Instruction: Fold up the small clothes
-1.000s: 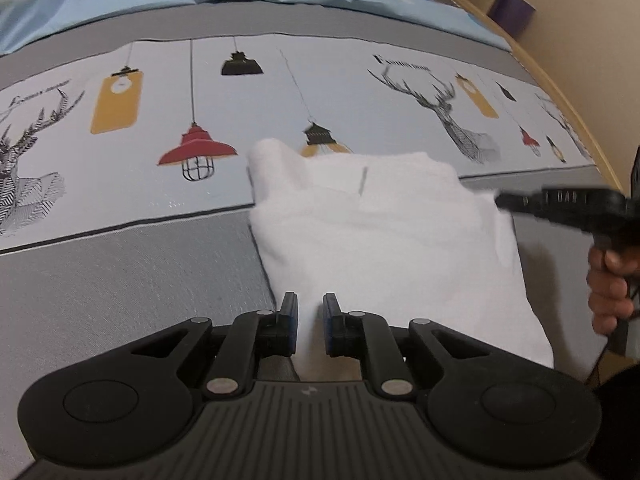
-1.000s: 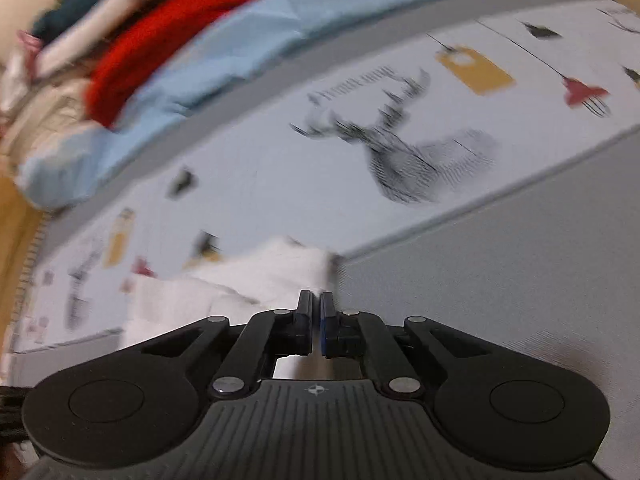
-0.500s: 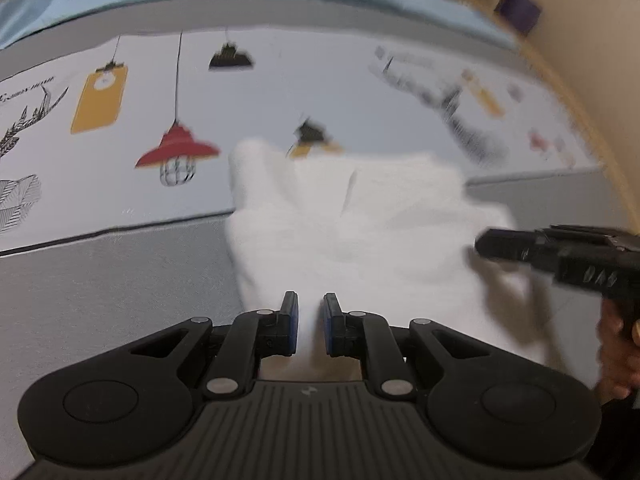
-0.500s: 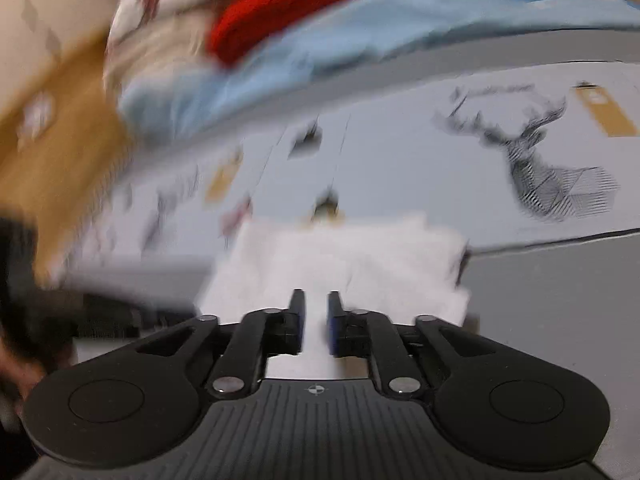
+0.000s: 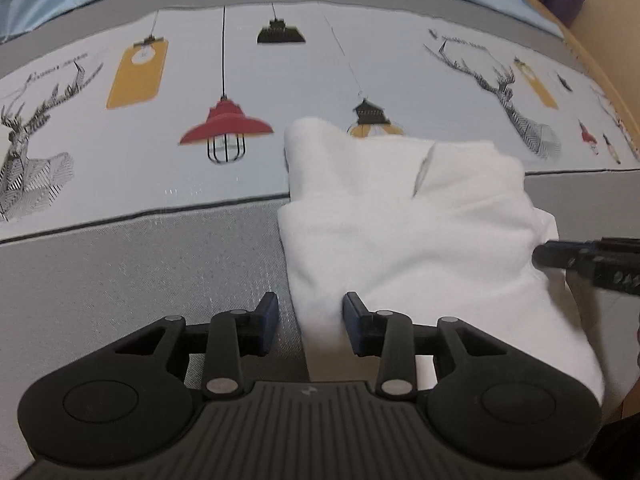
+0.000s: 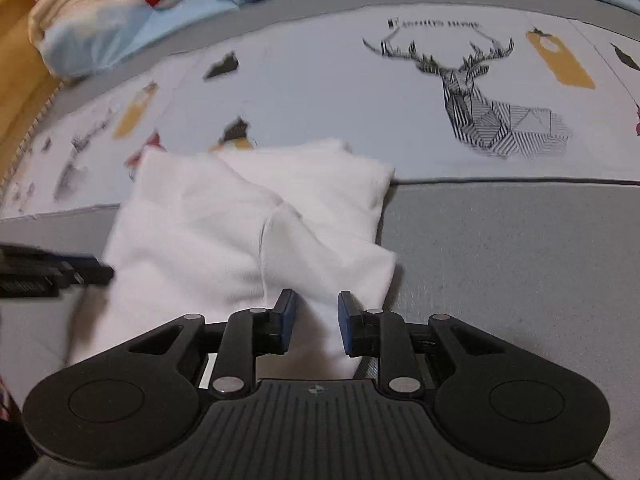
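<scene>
My jaws stand apart on both sides, and both pairs have just been opening. In the left gripper [image 5: 310, 322] the near left edge of the white garment [image 5: 400, 232] lies between the pads, but neither pad presses it. The right gripper [image 6: 312, 322] is the same: a tongue of cloth runs up through the gap, loose, with nothing clamped.

The garment lies folded on the bed cover [image 5: 160, 264] — in my left view it fills the centre and right of the frame, with its far end over the lamp prints and its near end on the grey band. In my right view it sits centre-left, with one flap lapped over another towards the middle. Each gripper shows at the edge of the other's view, so I am working both near corners at once.

I judge this to be the moment of letting go after a fold. To do it well I should lift both hands away cleanly so no pad drags the top layer back, then check that the edges line up. The left edge in the right view is blurred, so I cannot say whether it lies flat there — worth a look before the next crease.
</scene>
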The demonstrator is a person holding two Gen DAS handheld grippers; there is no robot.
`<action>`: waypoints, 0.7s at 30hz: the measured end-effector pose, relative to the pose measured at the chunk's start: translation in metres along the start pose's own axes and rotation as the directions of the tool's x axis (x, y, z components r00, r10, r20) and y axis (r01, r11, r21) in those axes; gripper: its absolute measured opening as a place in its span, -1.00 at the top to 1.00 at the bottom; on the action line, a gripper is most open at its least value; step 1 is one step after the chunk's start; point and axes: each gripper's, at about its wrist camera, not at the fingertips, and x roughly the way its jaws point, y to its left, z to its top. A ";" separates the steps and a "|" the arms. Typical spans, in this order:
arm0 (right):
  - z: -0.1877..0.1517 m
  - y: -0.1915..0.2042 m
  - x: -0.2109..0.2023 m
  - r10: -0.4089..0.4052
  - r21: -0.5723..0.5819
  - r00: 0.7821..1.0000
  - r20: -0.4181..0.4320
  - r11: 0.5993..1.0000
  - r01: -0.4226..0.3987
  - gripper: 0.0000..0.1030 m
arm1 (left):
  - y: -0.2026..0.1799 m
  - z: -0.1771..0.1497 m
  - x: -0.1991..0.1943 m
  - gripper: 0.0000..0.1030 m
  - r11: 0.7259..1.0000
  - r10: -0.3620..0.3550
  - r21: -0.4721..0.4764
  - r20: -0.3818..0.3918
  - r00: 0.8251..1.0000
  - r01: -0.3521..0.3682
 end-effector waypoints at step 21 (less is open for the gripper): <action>-0.017 -0.043 -0.011 0.088 0.152 0.992 -0.088 0.986 -0.074 -0.30 | 0.014 -0.010 0.008 -0.41 0.975 -0.192 -0.134 -0.092 0.977 0.179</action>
